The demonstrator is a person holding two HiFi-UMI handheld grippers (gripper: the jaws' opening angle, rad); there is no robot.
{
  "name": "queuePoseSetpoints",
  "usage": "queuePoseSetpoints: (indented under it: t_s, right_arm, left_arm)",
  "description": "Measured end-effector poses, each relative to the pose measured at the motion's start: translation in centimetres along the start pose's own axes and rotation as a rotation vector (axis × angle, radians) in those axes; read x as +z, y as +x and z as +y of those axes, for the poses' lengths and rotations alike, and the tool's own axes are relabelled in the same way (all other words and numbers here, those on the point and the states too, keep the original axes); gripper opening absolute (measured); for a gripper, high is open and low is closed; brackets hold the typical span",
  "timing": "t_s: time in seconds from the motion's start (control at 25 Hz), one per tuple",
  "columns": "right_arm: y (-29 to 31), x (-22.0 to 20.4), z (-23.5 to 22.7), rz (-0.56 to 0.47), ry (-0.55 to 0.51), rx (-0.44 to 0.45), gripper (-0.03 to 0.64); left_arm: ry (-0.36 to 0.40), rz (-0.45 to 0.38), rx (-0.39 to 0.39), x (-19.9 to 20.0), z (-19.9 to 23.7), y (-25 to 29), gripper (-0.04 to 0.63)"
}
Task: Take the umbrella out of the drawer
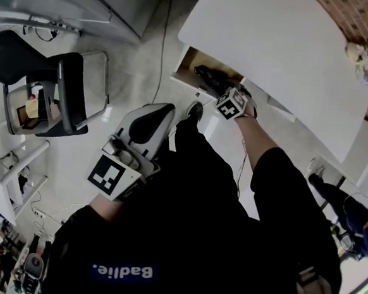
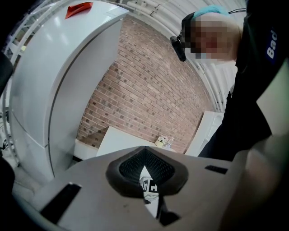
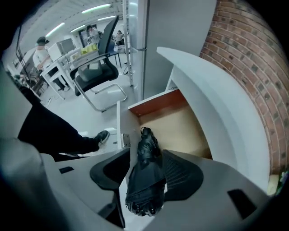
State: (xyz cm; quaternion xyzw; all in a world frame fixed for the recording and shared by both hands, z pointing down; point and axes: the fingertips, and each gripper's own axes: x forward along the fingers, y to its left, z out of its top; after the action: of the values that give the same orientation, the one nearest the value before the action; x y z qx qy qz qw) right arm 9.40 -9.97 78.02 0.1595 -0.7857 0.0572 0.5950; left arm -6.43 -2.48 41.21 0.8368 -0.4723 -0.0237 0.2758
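Note:
The folded black umbrella (image 3: 145, 176) lies in the open drawer (image 3: 180, 122) of the white desk, along its left wall. My right gripper (image 3: 144, 168) points steeply down over it, jaws open, one on each side of the umbrella; a strip of drawer shows between the left pad and the fabric. In the head view the right gripper (image 1: 225, 91) reaches into the drawer (image 1: 189, 66) beside the umbrella (image 1: 207, 74). The left gripper (image 1: 149, 123) hangs near my lap. In its own view the left gripper (image 2: 145, 159) has its pads together with nothing between them.
The white desk top (image 1: 274, 49) overhangs the drawer, with a brick wall (image 1: 365, 24) behind and a small bouquet (image 1: 362, 57) on it. A black office chair (image 1: 55, 92) stands on the left. My shoe (image 1: 195, 110) is just under the drawer front. A tall white cabinet (image 2: 45, 90) stands left.

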Motion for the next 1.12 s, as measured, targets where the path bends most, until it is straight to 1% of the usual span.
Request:
queuePoseSetpoints:
  t_s: [0.12,0.28,0.56,0.8,0.96,1.12]
  right_arm:
    - [2.1,-1.1,0.1,0.056,-0.041,0.006,0.225]
    - [4.1,-2.1,-0.1,0.096,-0.038,0.016,0.225]
    - [7.1,-4.5,-0.7,0.185,-0.07,0.033,0.225]
    - [8.9,-4.6,-0.3,0.256,-0.097,0.082,0.249]
    - [10.1,-4.9,-0.3,0.309,-0.079,0.134,0.287]
    - [11.2,-5.7,-0.2,0.368,-0.015,0.184,0.3]
  left_arm:
    - [-0.003,0.009,0.016,-0.5,0.7,-0.1,-0.002]
    - [-0.004,0.018,0.03,-0.9,1.3,0.0,-0.002]
    - [-0.002,0.021,0.046,-1.3,2.1,0.6,-0.003]
    - [-0.009,0.032,0.07,-2.0,2.9,0.3,-0.002]
    - [-0.017,0.046,0.079,-2.6,2.9,0.2,-0.002]
    - [-0.021,0.06,0.09,-3.0,3.0,0.2,-0.003]
